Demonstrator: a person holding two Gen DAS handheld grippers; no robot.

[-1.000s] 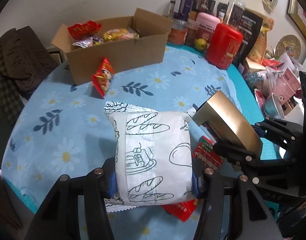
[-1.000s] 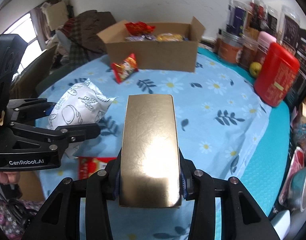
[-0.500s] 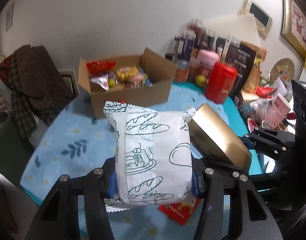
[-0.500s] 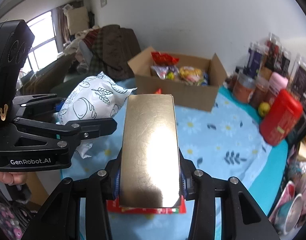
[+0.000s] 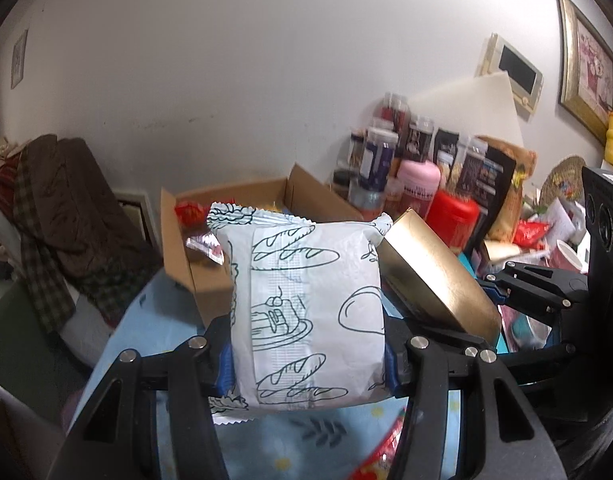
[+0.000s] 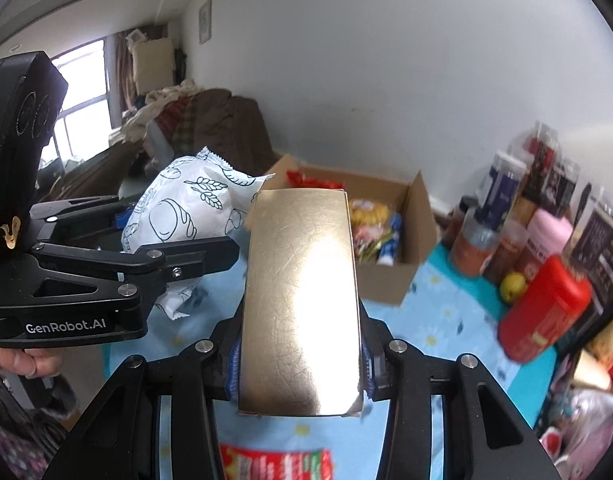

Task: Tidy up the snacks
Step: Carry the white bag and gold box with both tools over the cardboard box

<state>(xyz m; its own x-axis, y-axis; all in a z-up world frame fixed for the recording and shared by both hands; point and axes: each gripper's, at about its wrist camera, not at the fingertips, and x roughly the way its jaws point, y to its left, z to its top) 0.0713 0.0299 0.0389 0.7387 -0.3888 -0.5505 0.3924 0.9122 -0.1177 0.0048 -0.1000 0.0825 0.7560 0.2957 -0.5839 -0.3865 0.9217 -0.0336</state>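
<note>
White plastic printed with dark outline drawings of baguettes and a cake: that is the bread packet (image 5: 306, 312) your left gripper (image 5: 306, 364) pinches at both sides, held up above the blue daisy-print tablecloth (image 6: 434, 320). Your right gripper (image 6: 298, 368) clamps a shiny, scuffed gold box (image 6: 300, 300) lengthwise, just beside the packet. Behind both, the open cardboard box (image 6: 386, 276) holds snack packs.

The right gripper (image 6: 300, 364) clamps a gold box (image 6: 300, 300). At nine o'clock, the left gripper (image 6: 178, 236) clamps a white packet (image 6: 186, 204). At one o'clock sits a carton (image 6: 386, 276).
</note>
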